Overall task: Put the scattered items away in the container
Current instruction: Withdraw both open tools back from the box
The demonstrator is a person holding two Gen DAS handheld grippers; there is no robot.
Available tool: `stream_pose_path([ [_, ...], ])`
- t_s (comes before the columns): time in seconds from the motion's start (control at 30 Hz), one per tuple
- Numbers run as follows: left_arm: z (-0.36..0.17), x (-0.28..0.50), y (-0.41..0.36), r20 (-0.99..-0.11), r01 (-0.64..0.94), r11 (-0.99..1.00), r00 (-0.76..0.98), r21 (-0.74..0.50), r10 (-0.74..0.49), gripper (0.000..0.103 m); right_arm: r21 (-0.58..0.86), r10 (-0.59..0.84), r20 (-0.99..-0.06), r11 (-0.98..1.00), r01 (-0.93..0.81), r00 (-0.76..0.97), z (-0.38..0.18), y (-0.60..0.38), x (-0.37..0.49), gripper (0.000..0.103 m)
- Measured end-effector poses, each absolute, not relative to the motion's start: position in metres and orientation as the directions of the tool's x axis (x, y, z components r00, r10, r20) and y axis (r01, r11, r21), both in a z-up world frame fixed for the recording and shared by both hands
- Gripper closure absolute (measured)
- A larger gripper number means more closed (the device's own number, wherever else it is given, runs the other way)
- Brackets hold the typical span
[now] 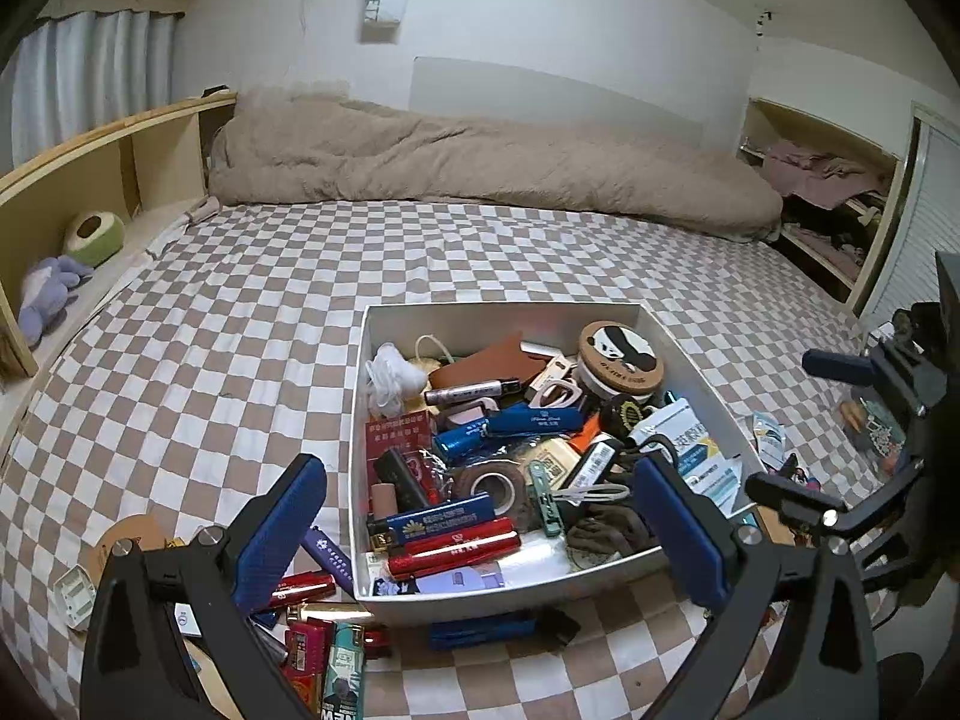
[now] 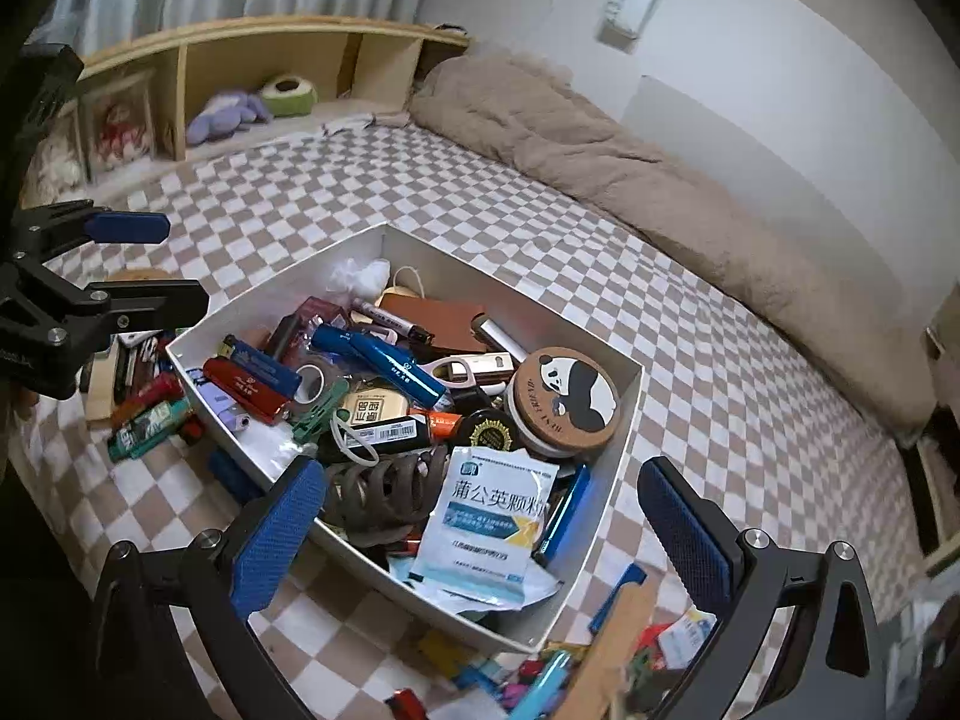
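Now the box [image 1: 702, 372] sits on the checked bedsheet [image 1: 240, 300], already crowded. Inside you can see a panda tin [image 1: 621, 354] at the far right corner, a brown wallet [image 1: 486, 360] and a white wad [image 1: 387, 375] toward the far wall, blue tubes [image 1: 510, 429] mid-box, a tape roll [image 1: 495, 483], red lighters [image 1: 453, 546] at the near left, and a white-and-blue sachet [image 2: 489, 516] leaning on the near right side.

Loose items remain outside. A cluster of lighters [image 1: 312, 630] lies just beside the near left corner, and a blue piece [image 1: 480, 630] lies against the near wall. More bright clutter [image 2: 540, 678] lies near the right corner, partly blurred.

Your left gripper [image 1: 480, 534] hangs over the near edge of the box, jaws spread wide, nothing between the pads. Your right gripper [image 2: 480, 534] hovers above the sachet end, likewise fully open and holding nothing.

Further out: a beige quilt [image 1: 480, 168] bunched along the wall, and a wooden shelf [image 1: 78, 174] with a purple plush [image 1: 48, 294].
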State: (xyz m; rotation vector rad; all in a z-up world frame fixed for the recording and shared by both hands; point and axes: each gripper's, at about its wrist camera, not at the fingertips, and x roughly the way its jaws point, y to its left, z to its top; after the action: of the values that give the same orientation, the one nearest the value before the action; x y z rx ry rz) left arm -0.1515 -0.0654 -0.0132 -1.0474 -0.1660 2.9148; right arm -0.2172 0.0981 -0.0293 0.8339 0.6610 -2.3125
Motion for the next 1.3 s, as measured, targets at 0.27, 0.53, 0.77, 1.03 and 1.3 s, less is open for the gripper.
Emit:
stream_pose_path([
  [0.27,-0.012,-0.141,-0.054,-0.612,-0.020,-0.995,-0.787,-0.098,0.076,0.000,-0.160,-0.397,-0.636,-0.771,0.617,-0.661,-0.033,0.111,-0.197,0.000],
  [0.53,-0.018,-0.132,-0.047,-0.613,-0.031,-0.993,-0.784,-0.110,0.092,0.000,-0.121,-0.391,-0.596,-0.820,0.559,-0.702,-0.032,0.125,-0.182,0.000],
  [0.77,-0.020,-0.123,-0.044,-0.608,-0.030,-0.993,-0.789,-0.112,0.092,0.000,-0.105,-0.386,-0.590,-0.834,0.541,-0.709,-0.036,0.131,-0.171,0.000],
  [1.03,-0.017,-0.112,-0.045,-0.589,-0.009,-0.995,-0.805,-0.096,0.064,0.000,-0.039,-0.400,-0.574,-0.858,0.512,-0.715,-0.026,0.143,-0.166,0.000],
  [1.3,-0.016,-0.103,-0.048,-0.578,-0.011,-0.993,-0.812,-0.118,0.078,0.000,-0.025,-0.412,-0.551,-0.861,0.508,-0.726,-0.020,0.150,-0.155,0.000],
])
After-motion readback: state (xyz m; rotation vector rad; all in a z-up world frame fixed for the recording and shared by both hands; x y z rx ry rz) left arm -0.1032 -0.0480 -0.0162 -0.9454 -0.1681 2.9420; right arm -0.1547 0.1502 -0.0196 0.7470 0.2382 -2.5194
